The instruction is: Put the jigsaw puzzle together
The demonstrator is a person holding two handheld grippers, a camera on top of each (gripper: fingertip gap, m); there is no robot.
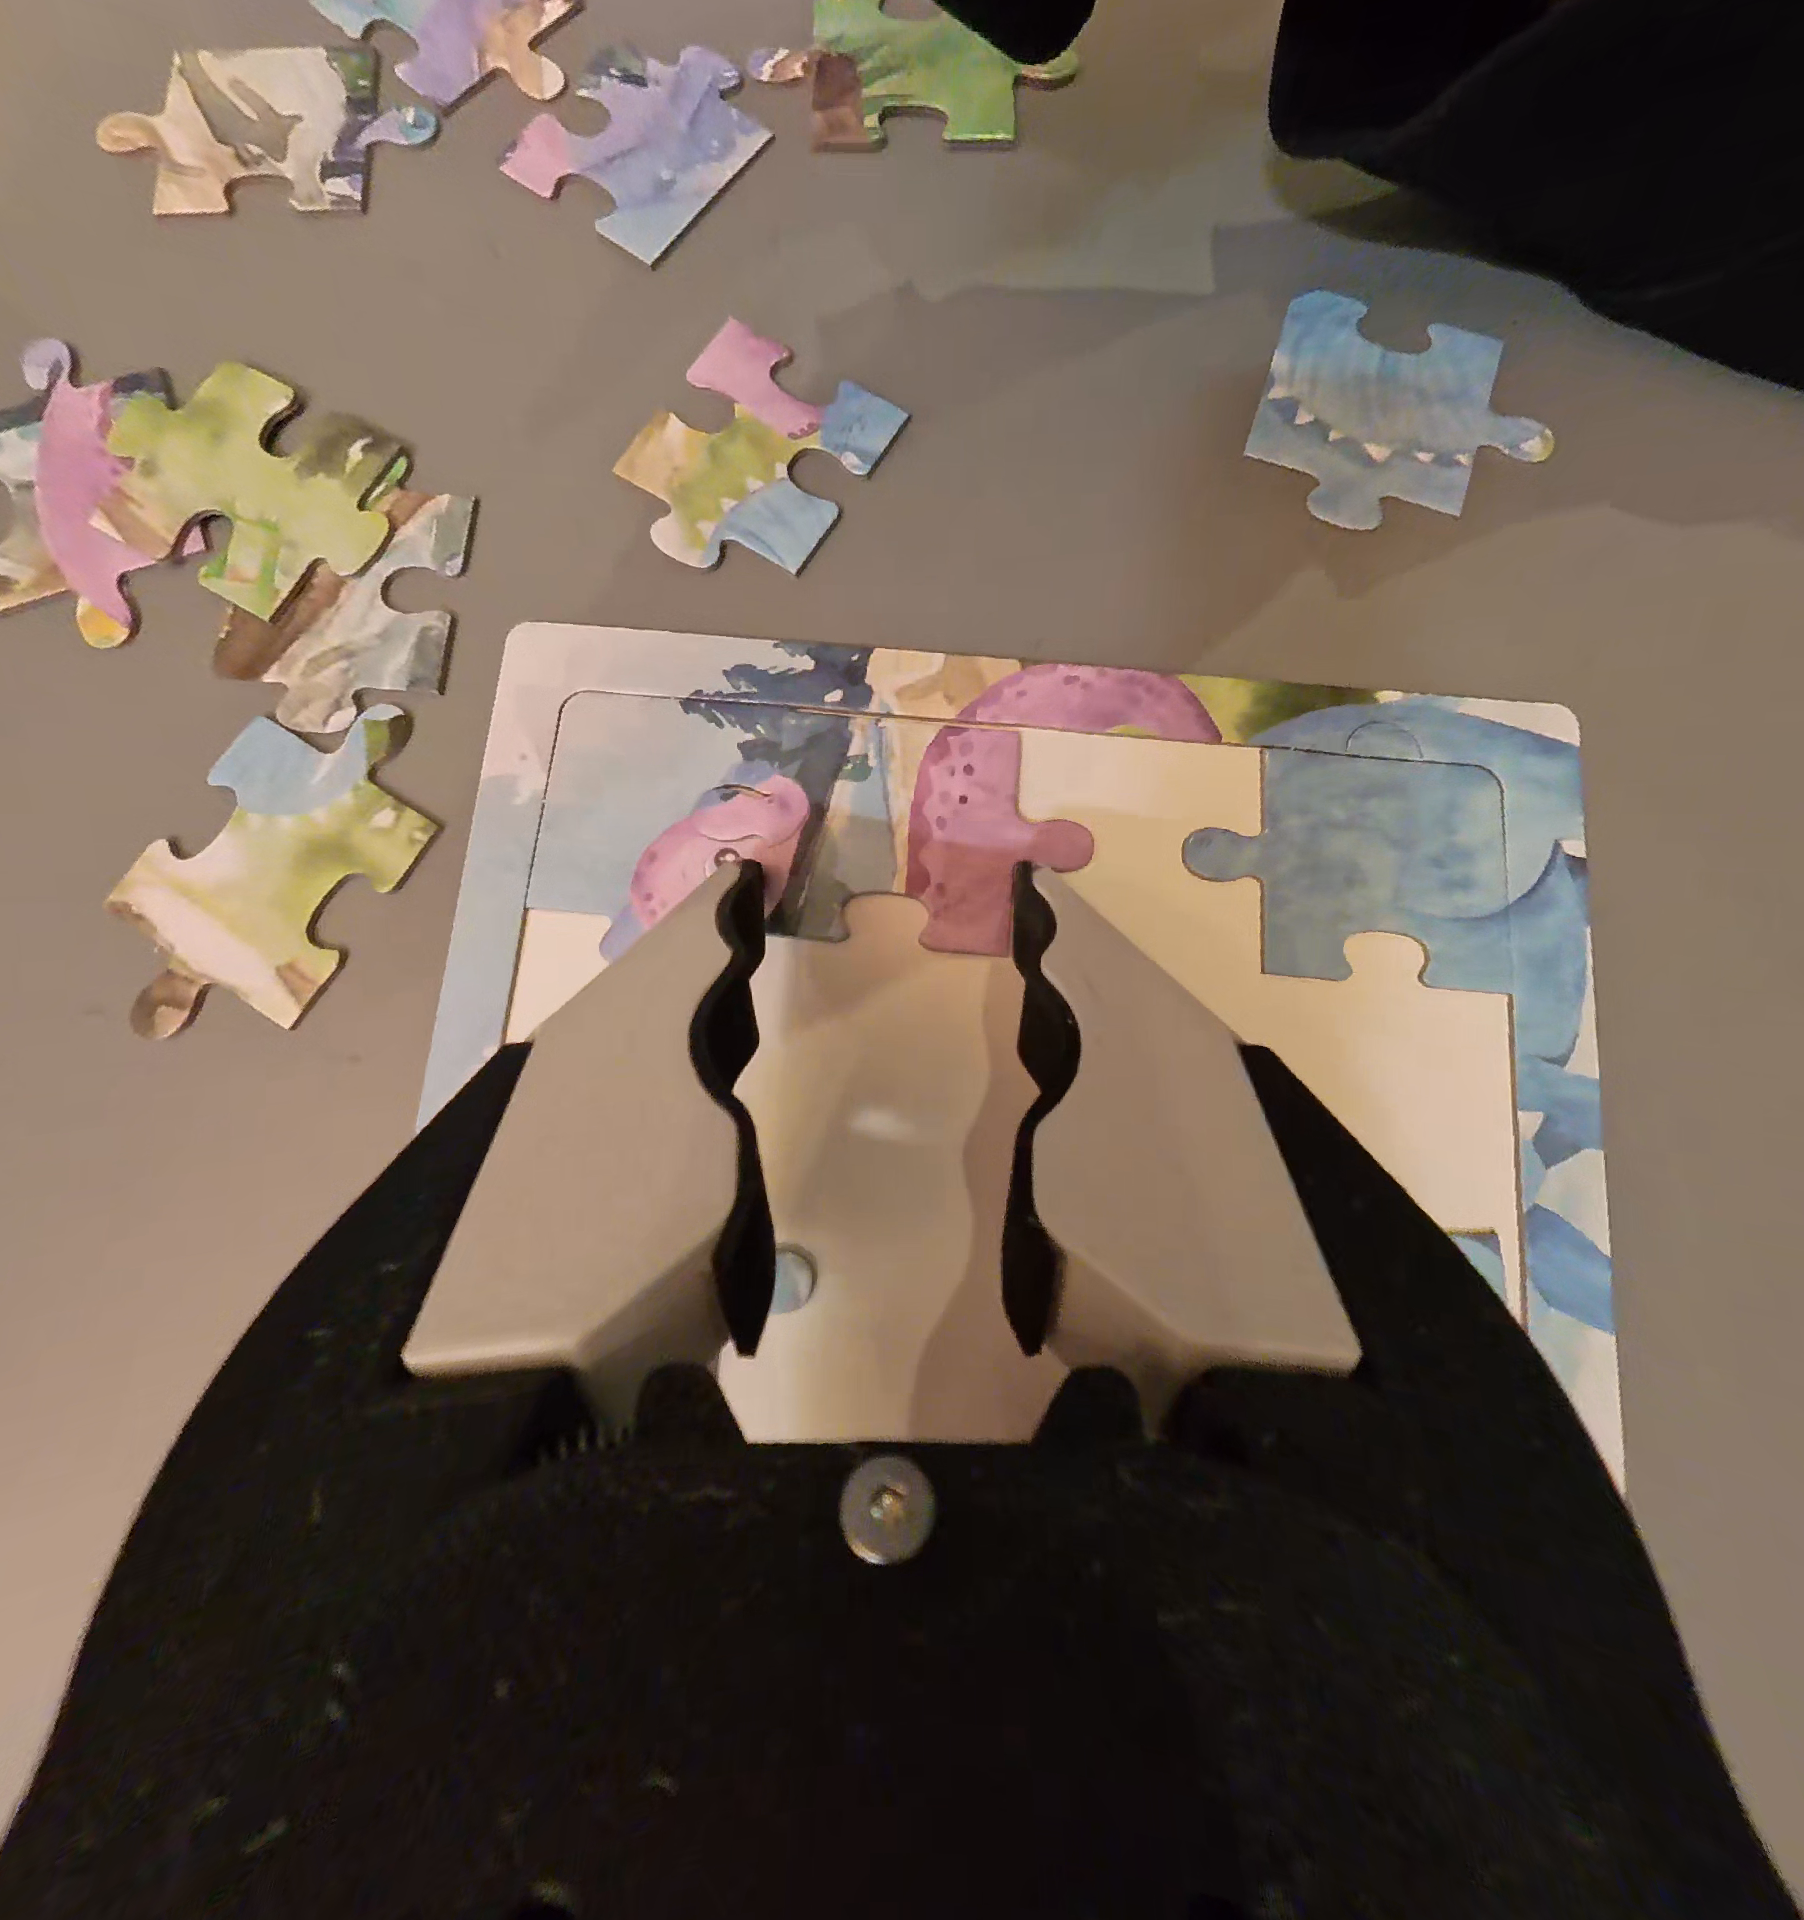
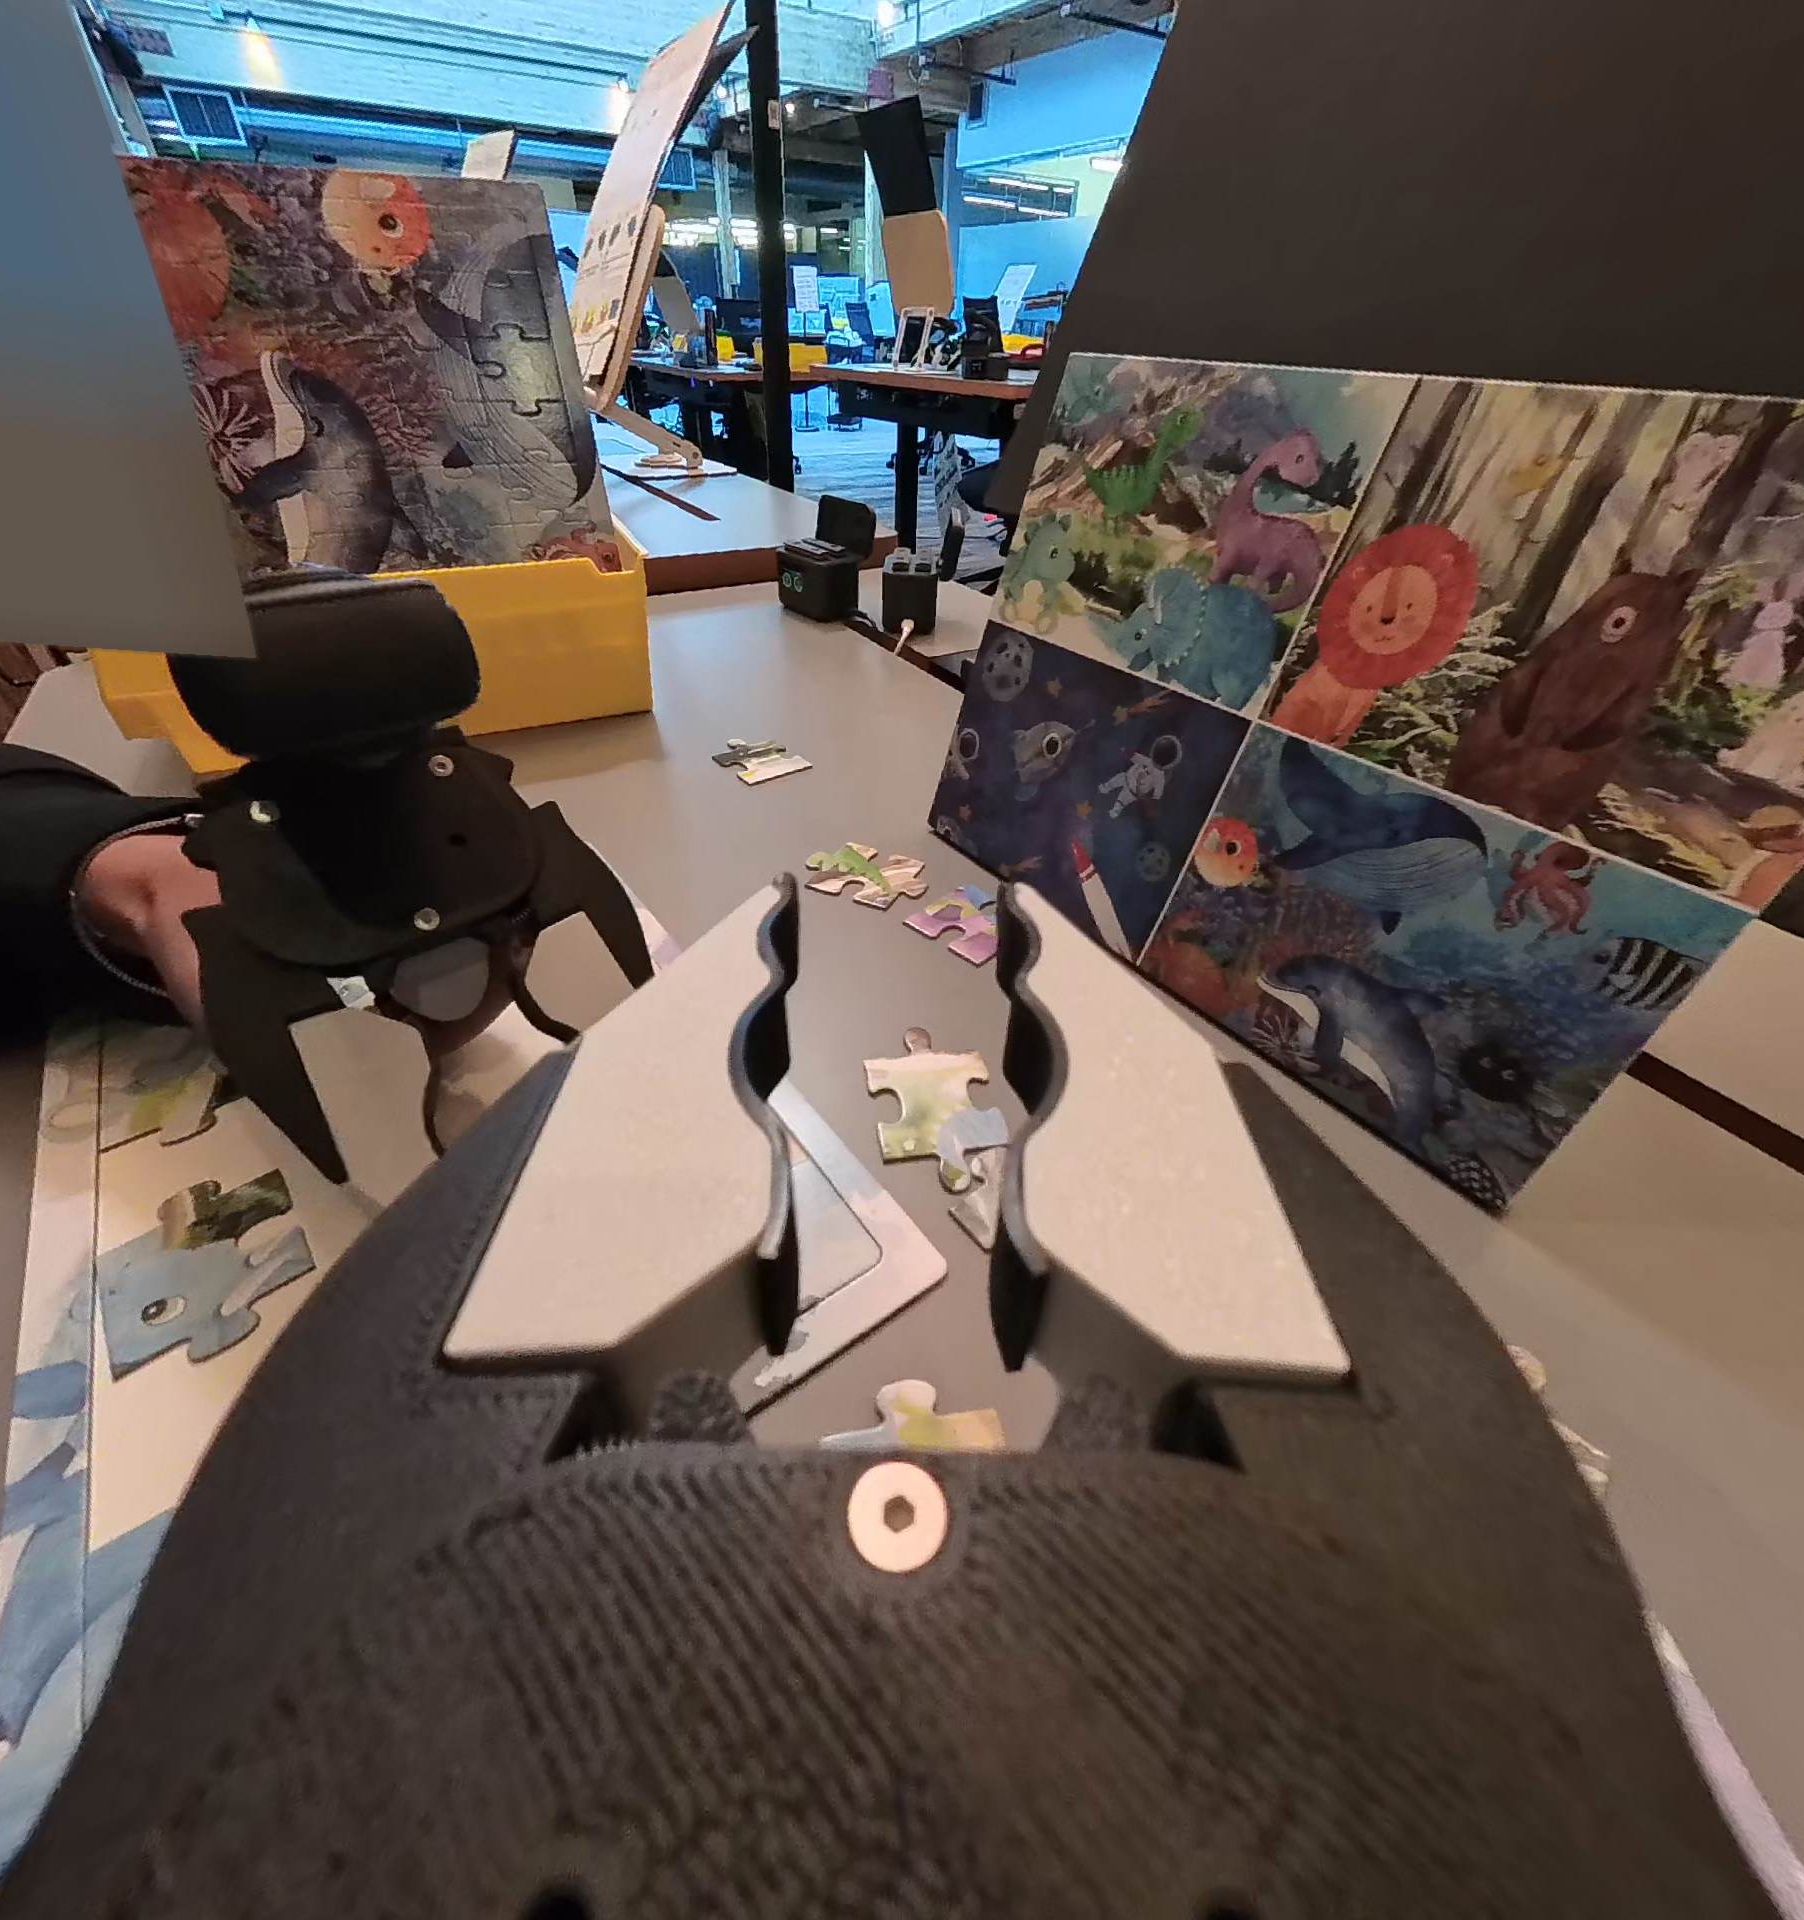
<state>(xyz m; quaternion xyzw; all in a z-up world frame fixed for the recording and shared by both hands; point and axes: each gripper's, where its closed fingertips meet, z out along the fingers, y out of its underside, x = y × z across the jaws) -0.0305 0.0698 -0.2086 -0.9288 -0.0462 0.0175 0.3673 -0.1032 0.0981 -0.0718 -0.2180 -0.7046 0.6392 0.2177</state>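
The puzzle tray [image 1: 467, 966] lies on the grey table with a pink-dinosaur section [image 1: 965, 831] fitted along its top and a blue piece [image 1: 1386, 852] at its top right; the rest of its cream base is bare. My left gripper [image 1: 882, 878] is open and empty, low over the tray, its tips at the pink section. Loose pieces lie around: a pink-green-blue one [image 1: 763, 447], a blue one [image 1: 1386, 416], and an overlapping pile [image 1: 223, 499]. My right gripper [image 2: 900, 899] is open and empty, held above the tray's corner [image 2: 877, 1262] with a pale green piece [image 2: 924, 1101] between its fingers.
More pieces lie at the far edge [image 1: 638, 156]. A dark sleeve [image 1: 1604, 135] is at top right. A propped picture board [image 2: 1397, 727] stands to the right, a yellow bin [image 2: 565, 644] holding a finished puzzle at the back left. The left gripper [image 2: 462, 1039] works at left. The left gripper's tips are roughly 15 cm from the right gripper's.
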